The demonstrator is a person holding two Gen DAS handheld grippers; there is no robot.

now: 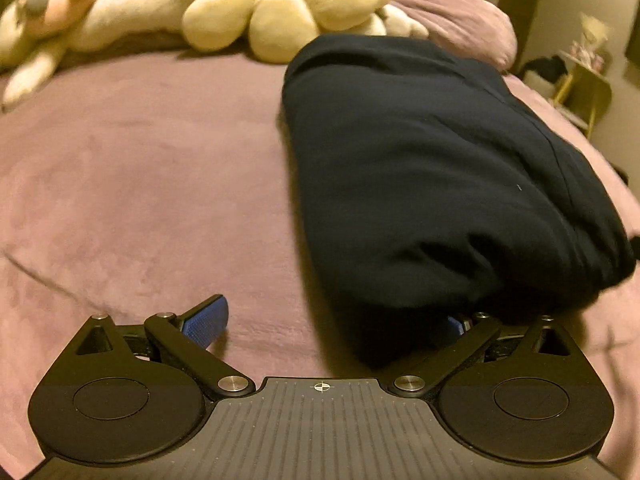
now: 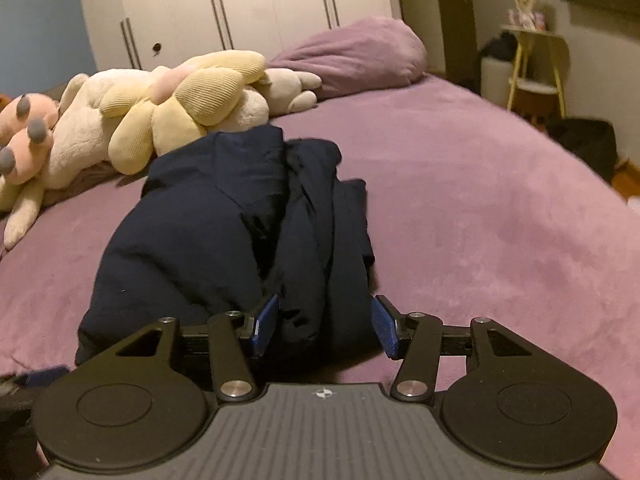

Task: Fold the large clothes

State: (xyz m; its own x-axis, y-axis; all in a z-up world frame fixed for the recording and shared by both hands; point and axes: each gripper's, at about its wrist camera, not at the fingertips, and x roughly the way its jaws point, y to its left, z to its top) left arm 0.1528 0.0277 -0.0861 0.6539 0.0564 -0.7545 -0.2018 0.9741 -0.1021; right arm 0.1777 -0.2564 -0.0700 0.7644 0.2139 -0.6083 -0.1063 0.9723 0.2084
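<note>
A dark navy garment (image 1: 432, 168) lies folded into a long bundle on the purple bedspread (image 1: 140, 184). My left gripper (image 1: 332, 324) is open at the bundle's near end. Its left pad (image 1: 206, 320) rests over bare bedspread, and its right pad (image 1: 454, 325) is mostly hidden under the garment's edge. In the right wrist view the garment (image 2: 224, 232) shows loose folds along its right side. My right gripper (image 2: 326, 326) is open, its blue pads (image 2: 266, 322) standing either side of the bundle's near right folds without pinching them.
Cream and pink plush toys (image 2: 160, 116) lie along the far left of the bed, with a purple pillow (image 2: 352, 54) behind. A white wardrobe (image 2: 240, 8) stands beyond. A yellow-legged side table (image 2: 536, 68) and a dark bin (image 2: 584, 144) stand right of the bed.
</note>
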